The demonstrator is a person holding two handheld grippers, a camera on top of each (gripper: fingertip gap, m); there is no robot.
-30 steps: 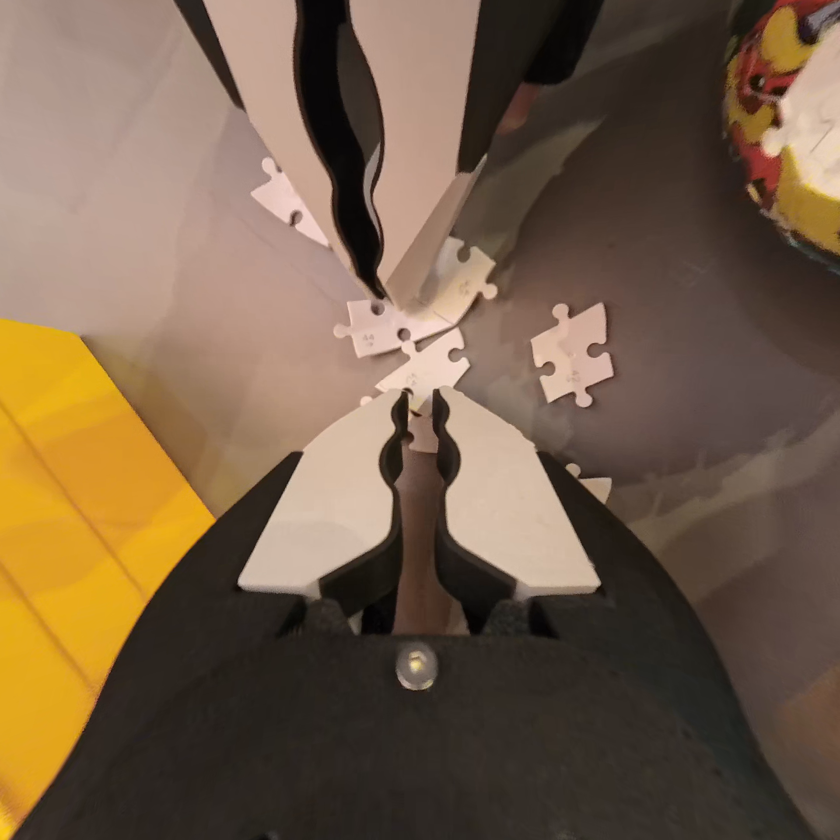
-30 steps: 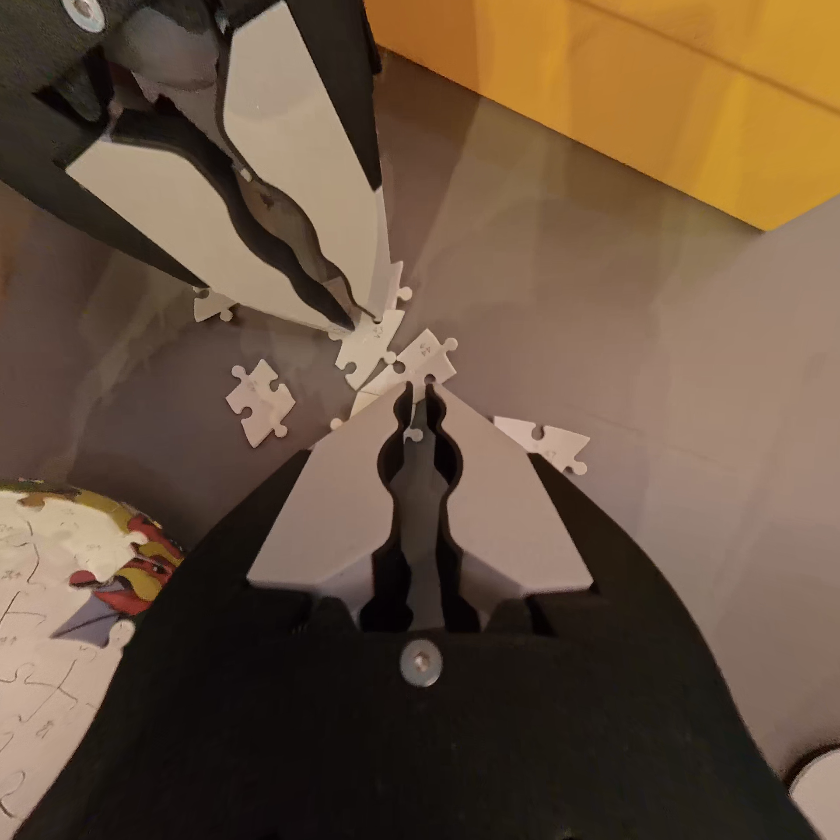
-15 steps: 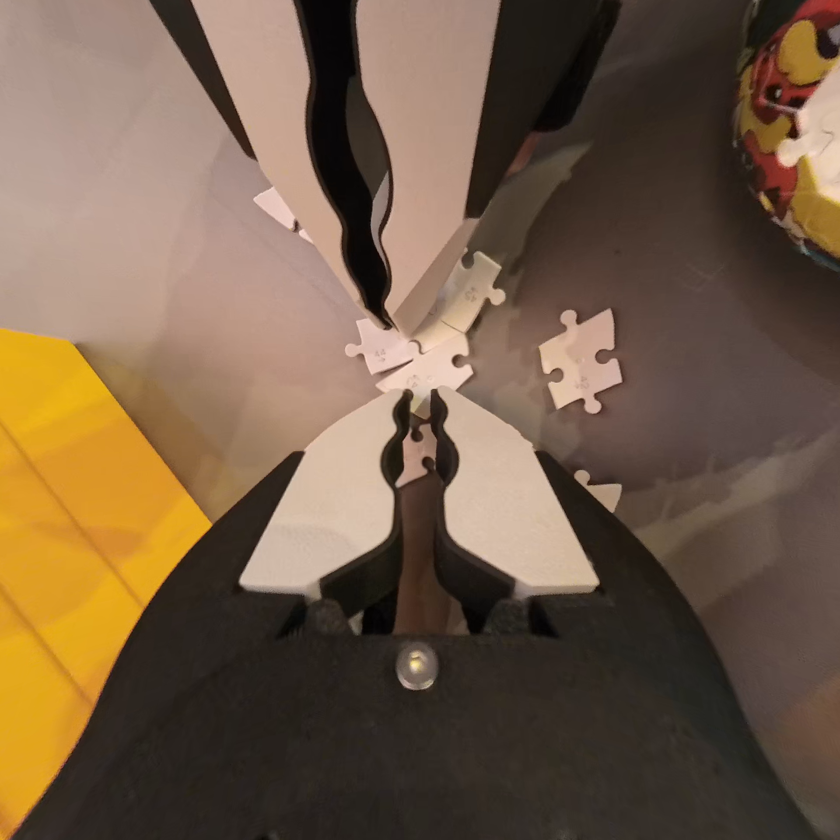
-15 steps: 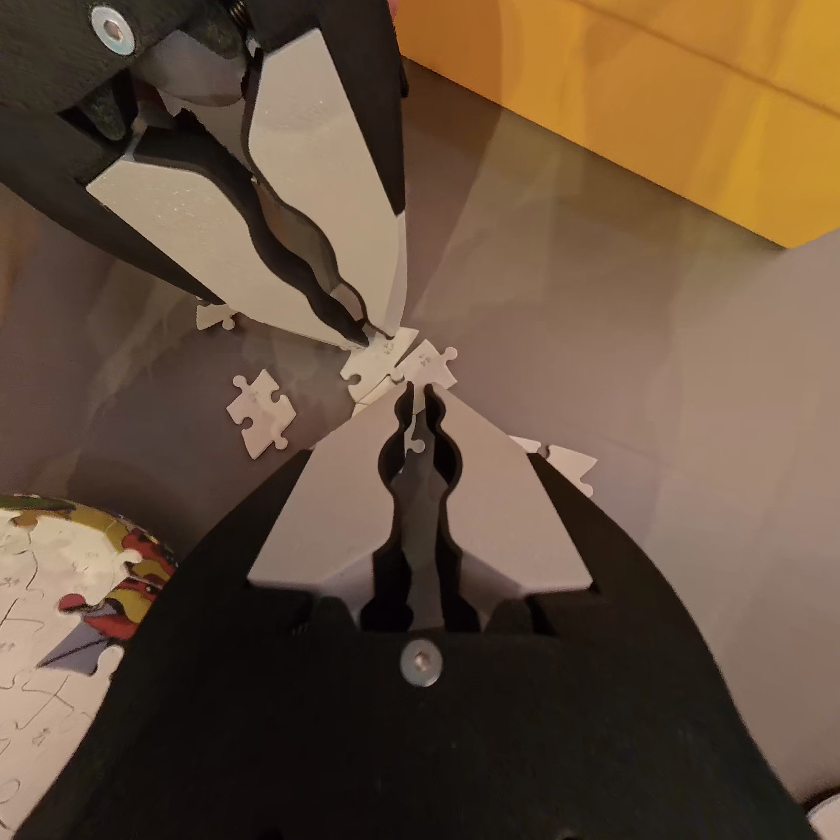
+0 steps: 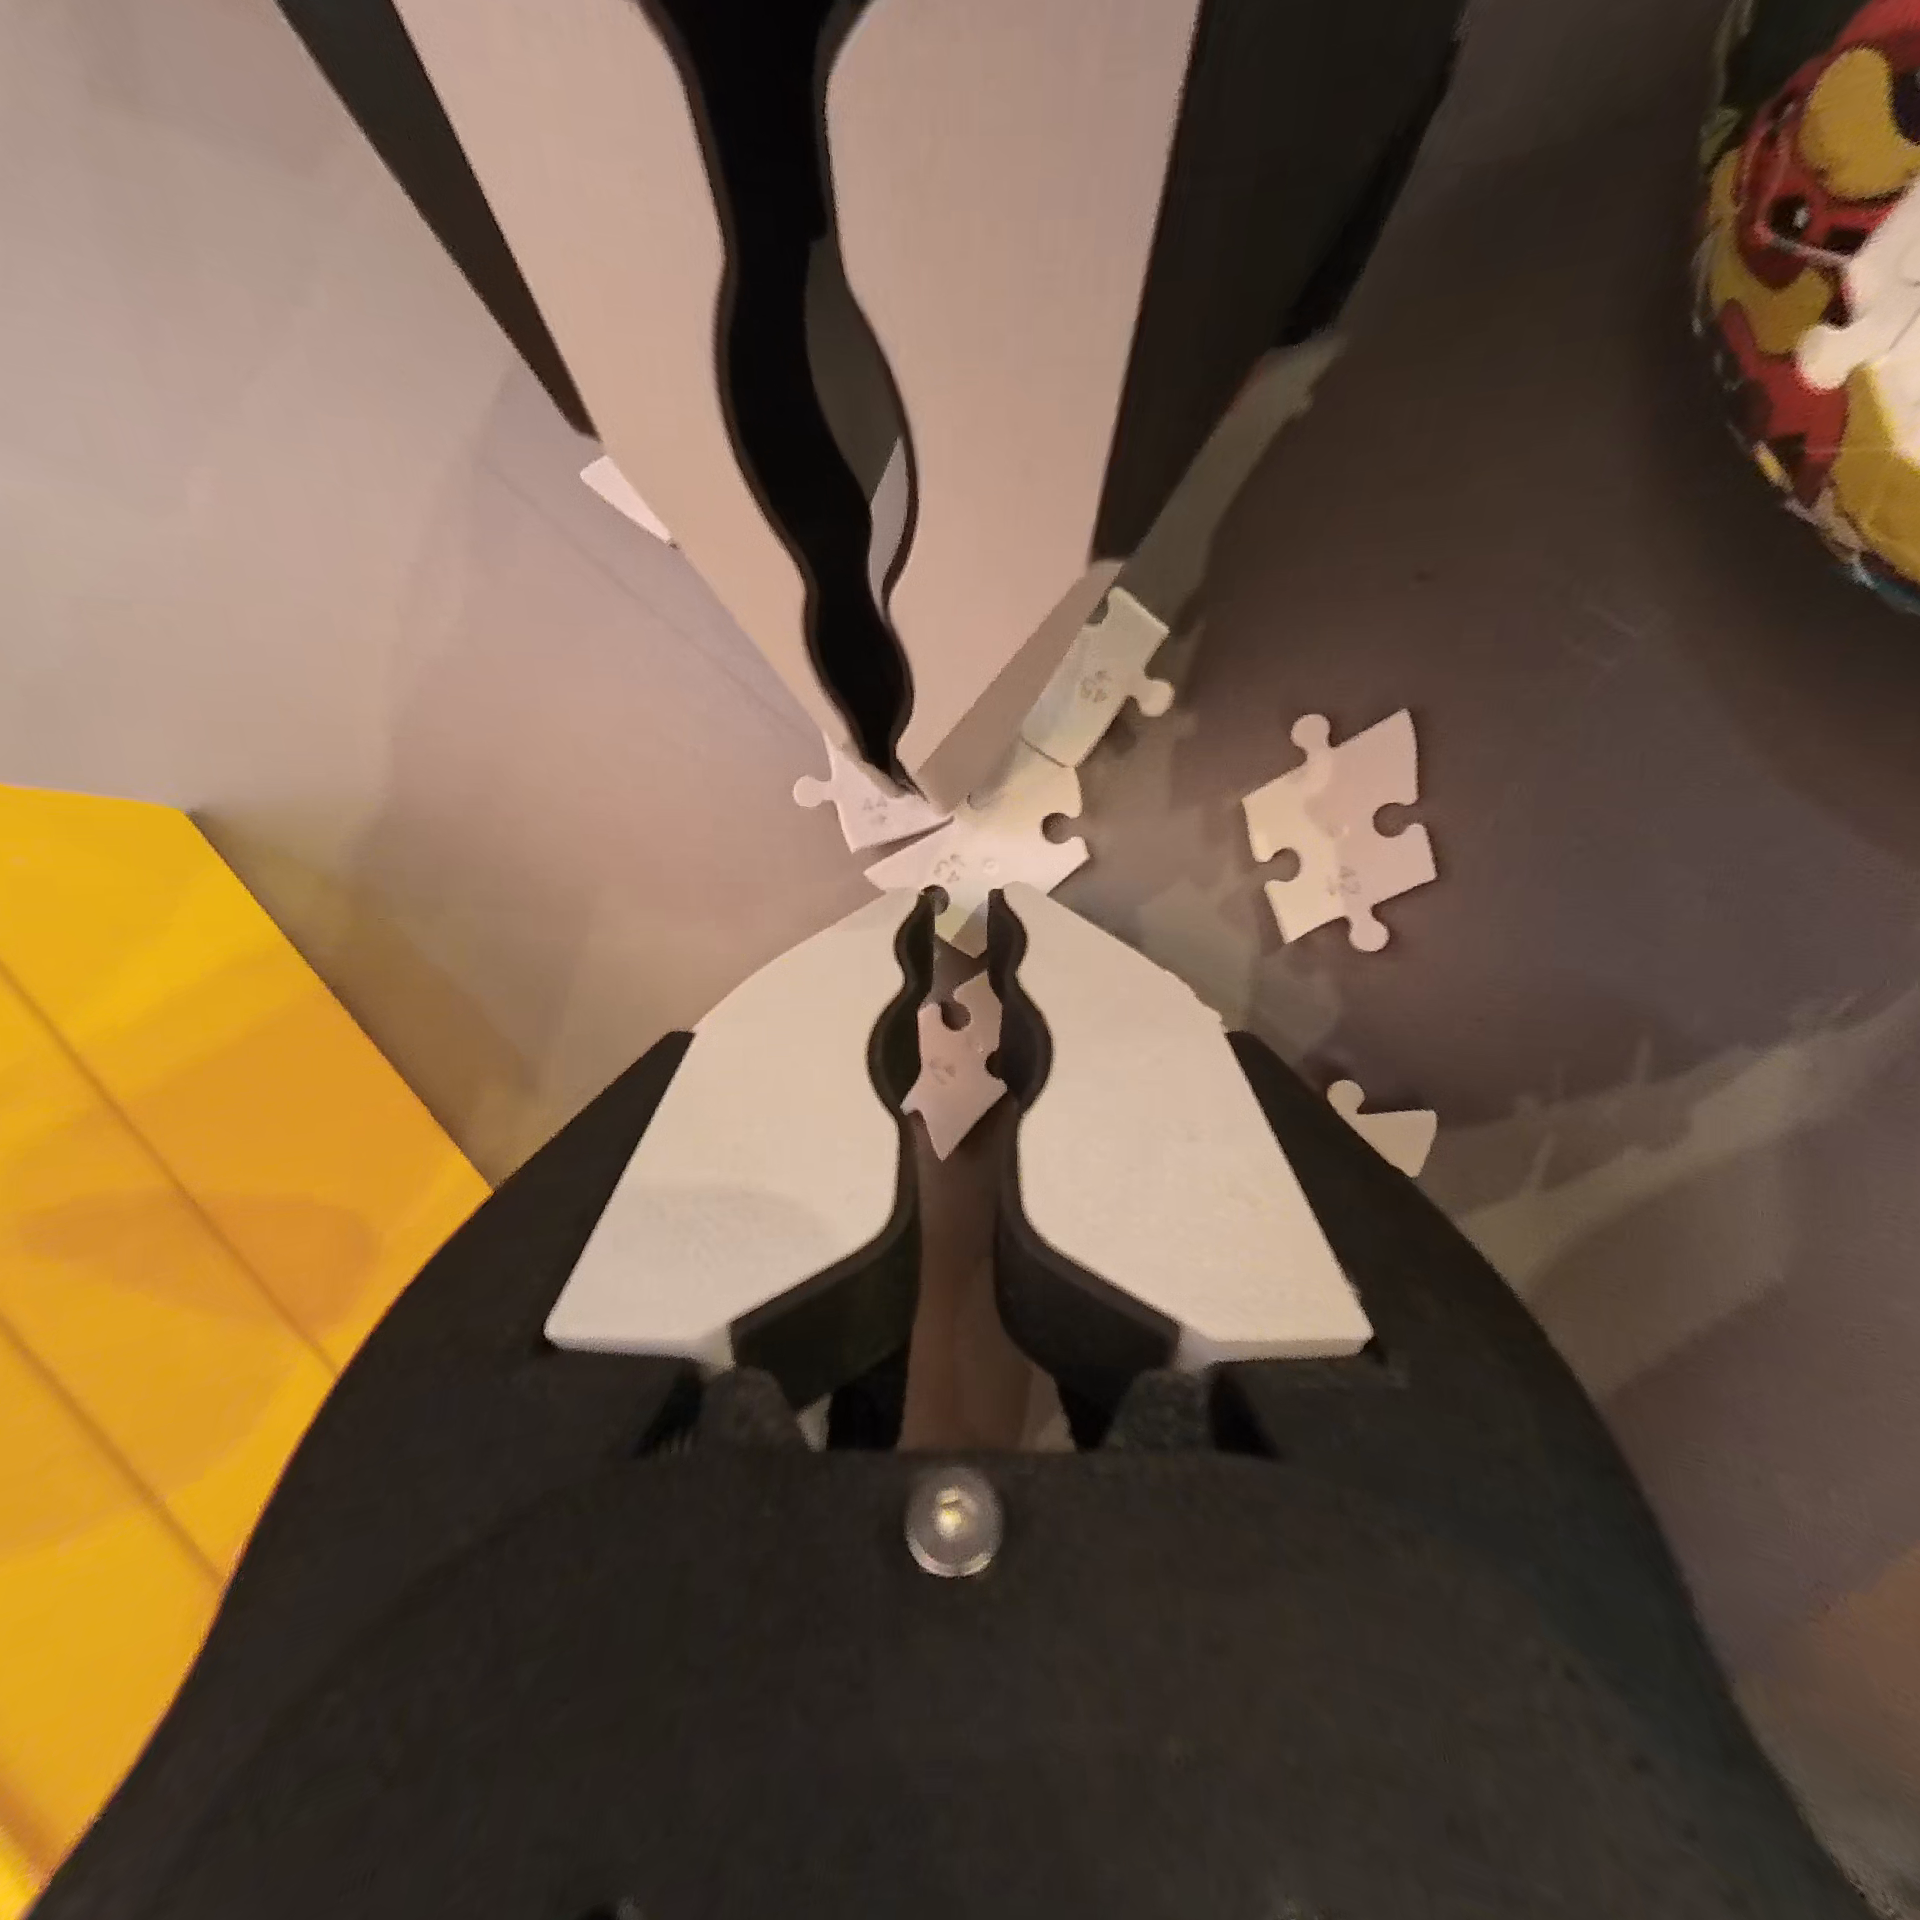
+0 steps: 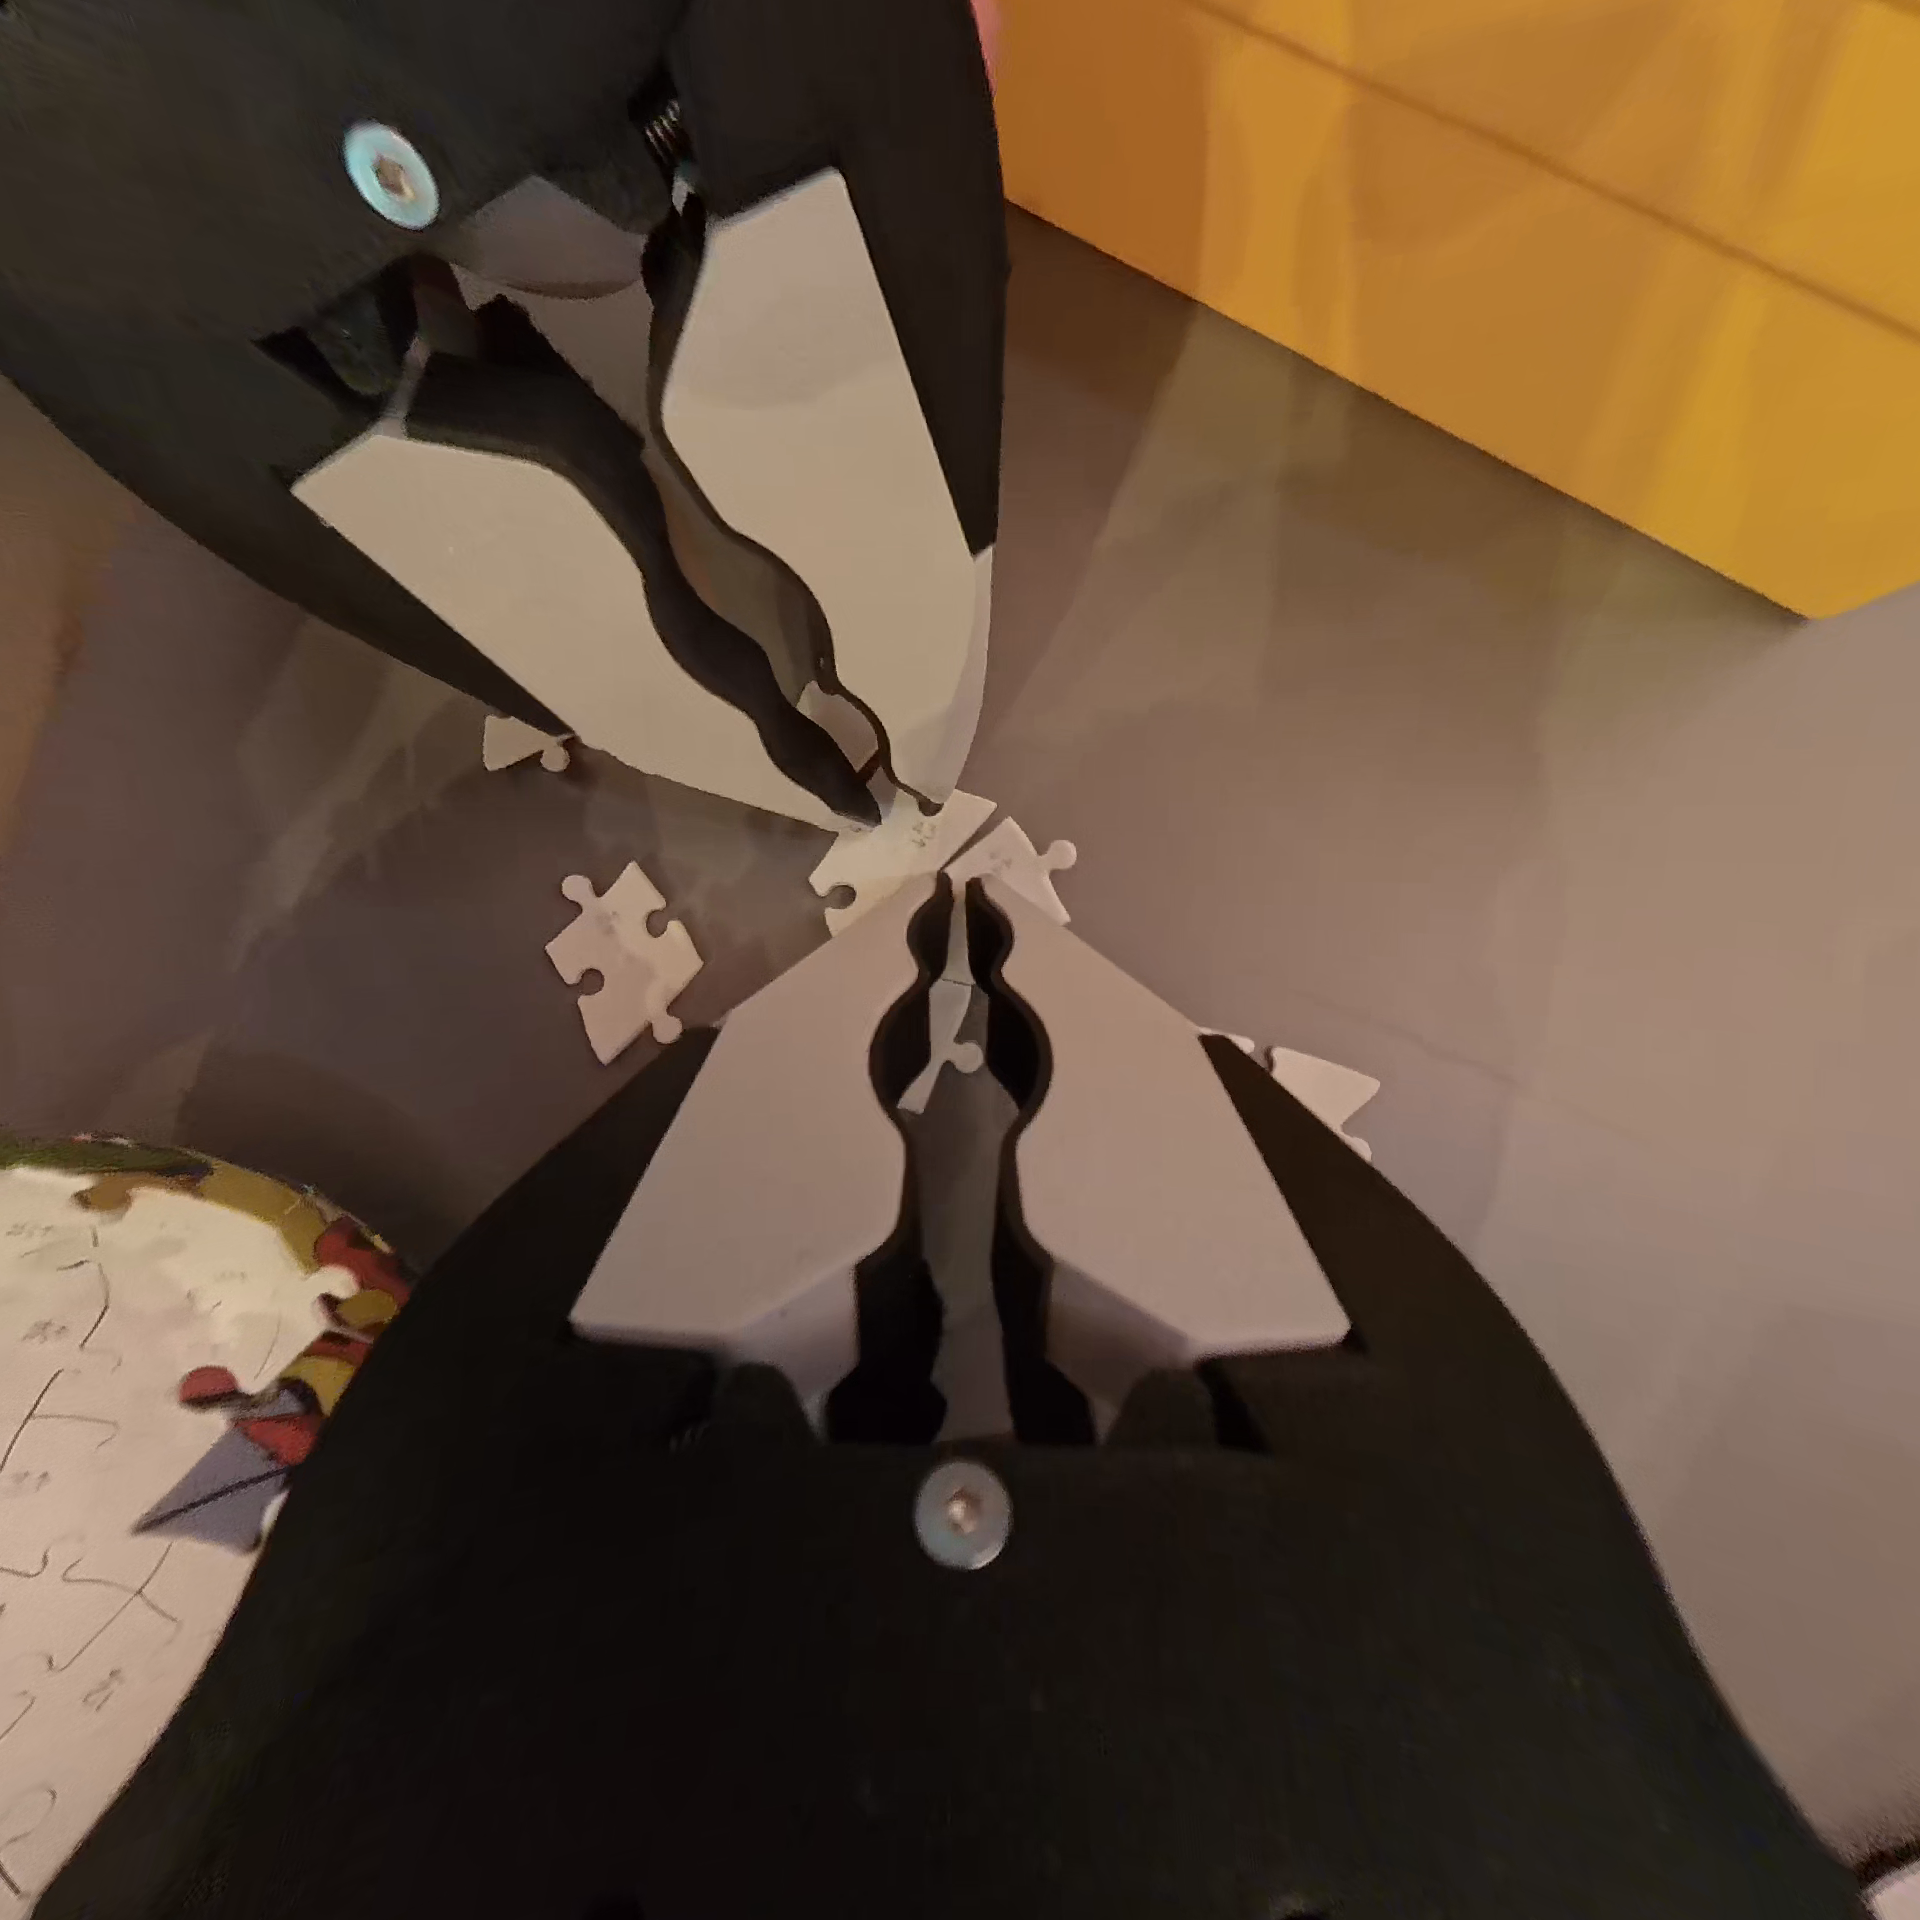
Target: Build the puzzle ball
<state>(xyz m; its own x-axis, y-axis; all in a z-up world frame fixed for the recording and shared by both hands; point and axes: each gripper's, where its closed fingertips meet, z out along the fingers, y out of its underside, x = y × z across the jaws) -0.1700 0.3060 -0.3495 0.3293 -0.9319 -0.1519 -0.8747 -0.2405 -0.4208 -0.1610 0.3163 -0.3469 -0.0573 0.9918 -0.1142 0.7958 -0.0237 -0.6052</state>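
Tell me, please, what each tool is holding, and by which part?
Left tool pinches a white puzzle piece near its front end; right tool likewise pinches another piece.

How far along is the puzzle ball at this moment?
Done: puzzle ball partly assembled, still an open shell. In hand: left claw grips a white piece; right claw grips a second piece. Left: loose pieces on the table, face down.

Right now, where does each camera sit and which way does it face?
Left wrist view: on the left gripper, looking down its fingers at loose pieces on the grey table; own fingers clamp a white piece.
Right wrist view: on the right gripper, facing the same cluster from the opposite side; own fingers clamp an edge-on piece.
Shared: the other gripper, puzzle ball, yellow box.
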